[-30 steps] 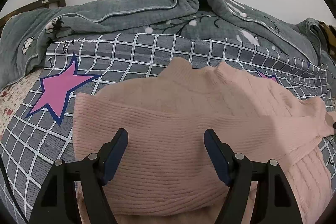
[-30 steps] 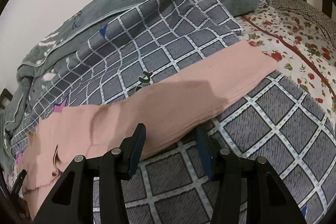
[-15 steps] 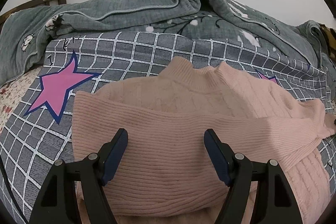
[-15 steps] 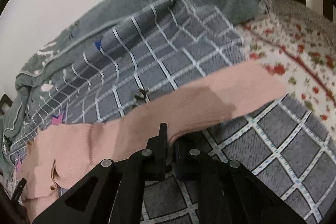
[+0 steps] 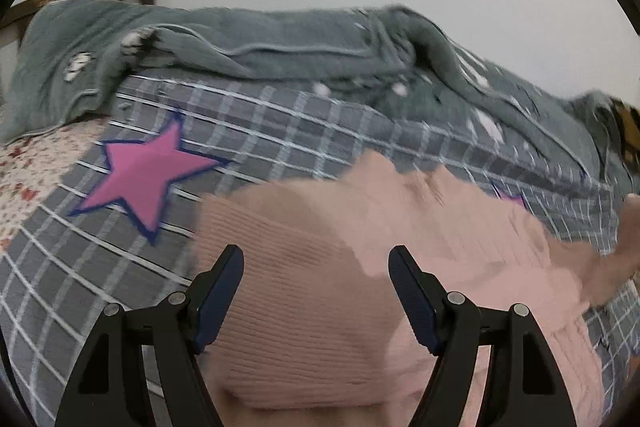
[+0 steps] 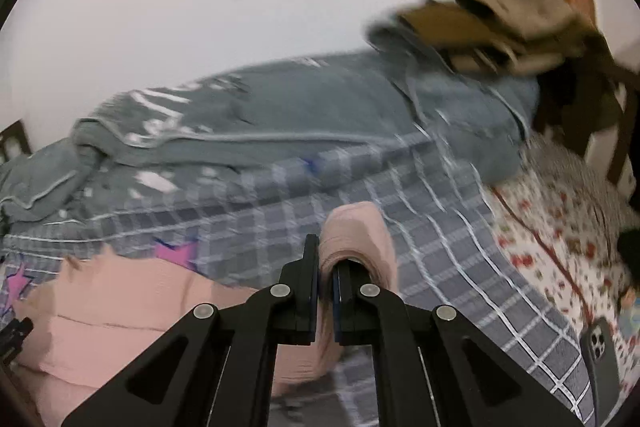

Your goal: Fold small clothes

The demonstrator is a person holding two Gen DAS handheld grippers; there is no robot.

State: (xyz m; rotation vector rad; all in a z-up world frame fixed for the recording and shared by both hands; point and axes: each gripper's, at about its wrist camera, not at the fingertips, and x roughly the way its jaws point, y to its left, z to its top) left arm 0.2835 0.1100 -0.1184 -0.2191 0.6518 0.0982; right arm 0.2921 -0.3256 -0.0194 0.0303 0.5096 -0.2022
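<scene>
A pink knit sweater [image 5: 320, 307] lies on a grey checked bedspread [image 5: 280, 131] with its left sleeve folded across the body. My left gripper [image 5: 316, 267] is open and empty, just above the folded part. My right gripper [image 6: 328, 267] is shut on the sweater's right sleeve [image 6: 356, 231] and holds it lifted off the bed, the sleeve bulging over the fingertips. The sweater's body [image 6: 120, 291] lies to the left in the right wrist view.
A rumpled grey-green blanket [image 5: 280, 43] lies along the wall at the back. A floral sheet [image 6: 560, 235] lies to the right, with a phone [image 6: 600, 351] on it. Folded brown clothes [image 6: 492, 27] sit on the blanket. Pink stars [image 5: 148, 179] mark the bedspread.
My right gripper closed on the right sleeve and lifted it up and leftward toward the sweater's body. My left gripper shifted to the right over the sweater and stayed open.
</scene>
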